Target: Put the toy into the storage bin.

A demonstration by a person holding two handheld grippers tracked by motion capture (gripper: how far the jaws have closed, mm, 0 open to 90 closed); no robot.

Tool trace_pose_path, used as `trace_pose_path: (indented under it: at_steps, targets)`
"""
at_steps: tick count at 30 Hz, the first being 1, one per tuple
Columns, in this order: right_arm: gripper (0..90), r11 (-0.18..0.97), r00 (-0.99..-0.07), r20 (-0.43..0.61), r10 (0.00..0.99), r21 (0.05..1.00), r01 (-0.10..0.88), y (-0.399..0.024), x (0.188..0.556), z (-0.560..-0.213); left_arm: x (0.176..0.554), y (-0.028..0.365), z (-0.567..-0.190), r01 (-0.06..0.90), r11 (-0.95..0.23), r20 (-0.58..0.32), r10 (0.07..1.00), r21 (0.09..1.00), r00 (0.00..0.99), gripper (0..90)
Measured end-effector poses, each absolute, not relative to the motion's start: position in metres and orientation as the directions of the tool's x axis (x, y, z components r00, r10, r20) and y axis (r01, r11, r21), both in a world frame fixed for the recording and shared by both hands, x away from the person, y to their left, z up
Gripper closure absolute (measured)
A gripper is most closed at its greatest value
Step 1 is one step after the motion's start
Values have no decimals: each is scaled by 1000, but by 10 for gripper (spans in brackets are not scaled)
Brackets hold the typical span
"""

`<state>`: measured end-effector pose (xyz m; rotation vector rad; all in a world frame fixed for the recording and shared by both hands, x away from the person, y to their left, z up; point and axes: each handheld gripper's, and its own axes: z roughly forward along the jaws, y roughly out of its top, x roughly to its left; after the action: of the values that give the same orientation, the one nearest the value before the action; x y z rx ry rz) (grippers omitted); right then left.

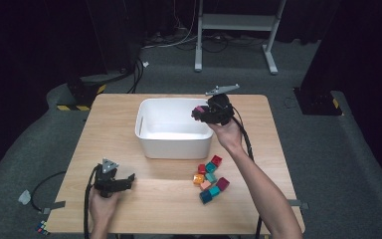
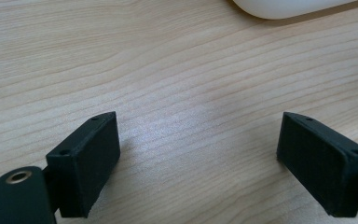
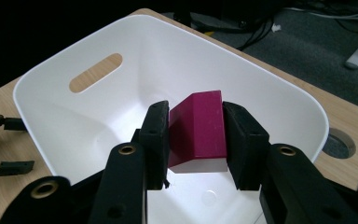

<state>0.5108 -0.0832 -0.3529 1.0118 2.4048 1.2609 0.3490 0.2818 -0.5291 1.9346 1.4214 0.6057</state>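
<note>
My right gripper (image 1: 197, 112) hangs over the right rim of the white bin (image 1: 149, 144), shut on a magenta block (image 3: 199, 126); both pads press its sides above the bin's inside (image 3: 88, 121). The block (image 1: 199, 109) shows as a small pink spot at the jaws in the high view. My left gripper (image 1: 129, 180) rests low at the table's front left, pointing right, jaws wide open over bare wood with nothing between them (image 2: 196, 154). A cluster of several coloured blocks (image 1: 211, 178) lies on the table in front of the bin's right corner.
The wooden table (image 1: 109, 119) stands on grey carpet. The bin has a slot handle (image 3: 95, 72) in its far wall. A white frame (image 1: 236, 30) and cables lie on the floor beyond. A round cable hole (image 3: 338, 143) sits in the table by the bin.
</note>
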Motion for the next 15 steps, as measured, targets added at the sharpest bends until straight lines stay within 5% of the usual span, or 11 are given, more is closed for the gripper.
trace_pose_path:
  at_steps: [11,15]
  targets:
    - [624,400,-727,93,680,784,474,-79,519,-360,349,282,-529,651,-203,-8,952,731,307,133]
    - [537,403,-724,88,684,782,475,-78,519,-361,349,282,-529,651,-203,-9,952,731,307,133]
